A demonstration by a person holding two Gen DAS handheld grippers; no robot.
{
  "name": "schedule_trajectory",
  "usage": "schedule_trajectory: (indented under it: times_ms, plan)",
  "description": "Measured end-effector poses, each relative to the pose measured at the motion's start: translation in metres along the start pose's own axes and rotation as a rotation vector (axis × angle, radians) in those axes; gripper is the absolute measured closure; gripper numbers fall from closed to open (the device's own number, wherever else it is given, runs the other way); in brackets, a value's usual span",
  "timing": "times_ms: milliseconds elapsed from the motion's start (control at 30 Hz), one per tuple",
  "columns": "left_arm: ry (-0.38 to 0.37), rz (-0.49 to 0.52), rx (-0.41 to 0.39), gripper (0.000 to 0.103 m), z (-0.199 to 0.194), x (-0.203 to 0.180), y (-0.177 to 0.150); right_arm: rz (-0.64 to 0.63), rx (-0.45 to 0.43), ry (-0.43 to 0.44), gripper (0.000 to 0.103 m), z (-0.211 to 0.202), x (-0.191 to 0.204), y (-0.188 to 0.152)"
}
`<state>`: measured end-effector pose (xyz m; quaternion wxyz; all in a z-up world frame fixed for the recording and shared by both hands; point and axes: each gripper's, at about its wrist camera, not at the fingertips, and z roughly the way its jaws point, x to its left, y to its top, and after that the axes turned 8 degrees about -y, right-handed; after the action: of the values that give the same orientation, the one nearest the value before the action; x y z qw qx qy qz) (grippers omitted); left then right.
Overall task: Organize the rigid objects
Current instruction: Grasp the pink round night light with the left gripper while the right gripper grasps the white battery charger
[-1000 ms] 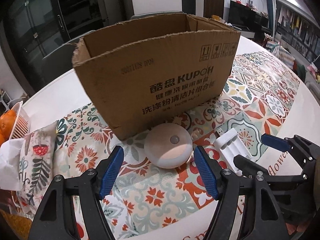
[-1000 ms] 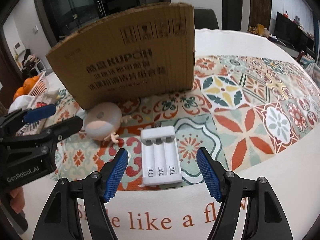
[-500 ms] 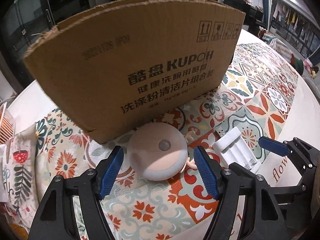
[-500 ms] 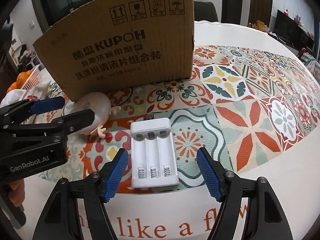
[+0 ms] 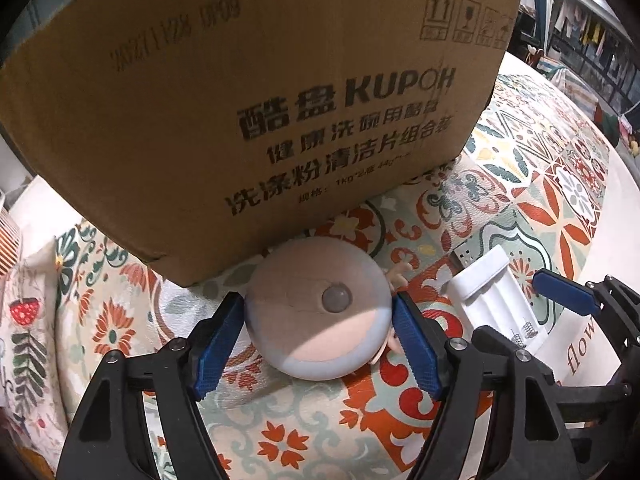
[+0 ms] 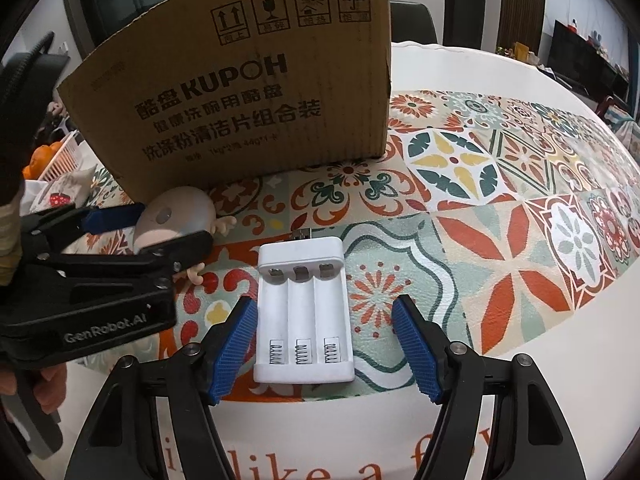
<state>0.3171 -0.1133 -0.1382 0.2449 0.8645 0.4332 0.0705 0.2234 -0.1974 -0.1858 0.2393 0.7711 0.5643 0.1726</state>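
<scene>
A round pale toy (image 5: 312,340) with a grey dot and small limbs lies on the mat just in front of the cardboard box (image 5: 280,100). My left gripper (image 5: 318,308) straddles it, its blue pads close beside both flanks, and the jaws are opening. A white three-slot battery charger (image 6: 304,312) lies flat between the pads of my right gripper (image 6: 324,308). The left pad is close to the charger and a gap shows on the right. The right wrist view also shows the left gripper (image 6: 160,228) around the toy (image 6: 176,216).
The box (image 6: 240,100) stands upright behind both objects on a patterned mat (image 6: 500,240) over a white table. A basket of oranges (image 6: 48,156) and a strawberry-print cloth (image 5: 28,312) sit at the left. A dark chair (image 6: 412,20) stands beyond the table.
My left gripper has come down and forward, so the round toy now sits between its pads instead of ahead of them. The right gripper has hardly moved over the charger.
</scene>
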Motion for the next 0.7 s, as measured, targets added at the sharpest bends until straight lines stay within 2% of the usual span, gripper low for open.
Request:
schedule_trajectory:
  times_ms: [167,300,500,567,700]
  plan:
    - [-0.023,-0.021,-0.014,0.027,0.004,0.003,-0.001,0.007,-0.007,0.011,0.039,0.001,0.000,0.001]
    - [-0.035,-0.026,-0.024,0.028,0.002,0.005,-0.004,0.010,-0.012,0.037,0.054,-0.001,0.000,0.002]
    - [-0.029,-0.035,-0.037,0.029,-0.006,0.007,-0.018,0.008,-0.032,0.026,0.055,-0.004,-0.003,-0.001]
    - [-0.024,-0.037,-0.049,0.029,-0.010,0.005,-0.021,0.011,-0.044,0.026,0.072,-0.006,-0.005,-0.001]
    - [-0.029,-0.053,-0.059,0.029,-0.014,0.009,-0.023,-0.002,-0.036,0.021,0.075,-0.004,-0.008,0.001]
